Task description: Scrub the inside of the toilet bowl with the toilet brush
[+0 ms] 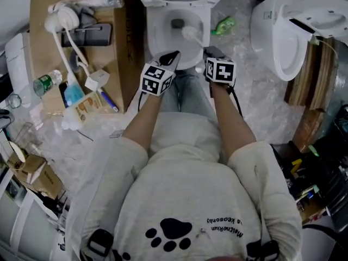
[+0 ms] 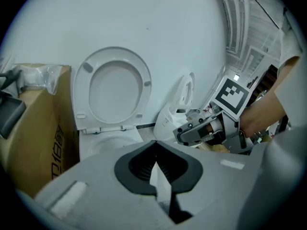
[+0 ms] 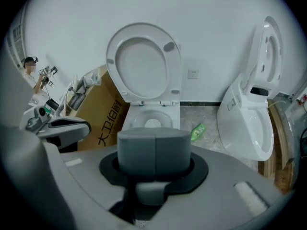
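Note:
The white toilet [image 1: 155, 16] stands at the top centre with its lid up [image 3: 144, 63]. The white head of the toilet brush [image 1: 190, 34] lies inside the bowl, and its handle runs back to my right gripper [image 1: 209, 52]. That gripper hangs over the bowl's front right rim, shut on the handle. In the right gripper view the grey pads [image 3: 154, 147] press together and hide the brush. My left gripper [image 1: 170, 56] hovers over the front left rim. Its black jaws meet at the tip [image 2: 154, 145] and hold nothing. The bowl [image 2: 103, 140] lies just ahead of it.
A cardboard box [image 1: 49, 53] loaded with a shower head, bottles and small items stands left of the toilet. A second white toilet [image 1: 288, 37] with its lid raised stands to the right. A green packet [image 1: 223, 25] lies on the floor between them. Plastic sheeting covers the floor.

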A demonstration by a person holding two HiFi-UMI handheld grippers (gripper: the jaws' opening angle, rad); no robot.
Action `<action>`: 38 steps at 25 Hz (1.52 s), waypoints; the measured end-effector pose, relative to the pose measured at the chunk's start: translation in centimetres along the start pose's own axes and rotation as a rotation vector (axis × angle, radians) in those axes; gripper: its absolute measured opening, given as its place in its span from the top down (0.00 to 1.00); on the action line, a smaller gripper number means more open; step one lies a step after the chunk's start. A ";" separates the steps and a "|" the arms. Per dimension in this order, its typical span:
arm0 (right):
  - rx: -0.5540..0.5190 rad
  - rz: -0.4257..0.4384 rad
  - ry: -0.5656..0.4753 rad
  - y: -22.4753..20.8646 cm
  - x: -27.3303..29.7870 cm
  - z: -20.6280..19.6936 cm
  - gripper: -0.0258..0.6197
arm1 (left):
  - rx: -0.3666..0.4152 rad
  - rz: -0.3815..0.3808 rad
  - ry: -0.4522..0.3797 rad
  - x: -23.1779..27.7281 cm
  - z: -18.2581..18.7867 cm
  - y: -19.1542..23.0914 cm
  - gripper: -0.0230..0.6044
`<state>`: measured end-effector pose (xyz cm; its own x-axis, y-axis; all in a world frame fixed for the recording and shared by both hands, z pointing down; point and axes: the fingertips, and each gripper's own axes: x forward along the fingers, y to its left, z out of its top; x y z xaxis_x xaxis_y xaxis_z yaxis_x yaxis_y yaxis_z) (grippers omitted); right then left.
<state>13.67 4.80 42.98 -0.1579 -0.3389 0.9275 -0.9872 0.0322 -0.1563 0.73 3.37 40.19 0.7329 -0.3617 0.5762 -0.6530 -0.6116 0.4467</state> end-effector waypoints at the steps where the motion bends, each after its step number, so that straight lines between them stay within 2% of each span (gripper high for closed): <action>1: -0.012 0.000 -0.012 0.1 -0.8 0.7 0.72 | -0.003 0.006 -0.010 -0.4 0.6 -0.3 0.97; 5: -0.115 0.017 -0.079 1.1 -4.3 2.9 0.72 | 0.058 0.006 -0.044 -1.7 3.5 -1.6 0.97; 11: -0.237 0.051 -0.212 3.0 -10.2 4.7 0.72 | 0.086 0.036 -0.121 -3.6 7.9 -2.7 0.97; 17: -0.283 0.057 -0.392 3.6 -16.0 8.4 0.72 | 0.162 0.052 -0.197 -5.7 12.3 -3.8 0.97; 24: -0.340 0.034 -0.586 4.3 -22.8 12.4 0.72 | 0.189 0.137 -0.312 -9.3 18.2 -4.9 0.97; 31: -0.378 0.004 -0.806 5.8 -29.2 17.0 0.72 | 0.270 0.211 -0.501 -14.1 26.3 -7.9 0.97; 38: -0.415 -0.043 -1.016 7.4 -35.2 22.2 0.72 | 0.388 0.282 -0.692 -19.7 32.8 -11.7 0.97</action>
<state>12.49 -3.87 1.62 -0.2184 -0.9577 0.1876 -0.9525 0.2510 0.1722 0.17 -5.40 1.13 0.5861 -0.8099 0.0245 -0.8102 -0.5860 0.0094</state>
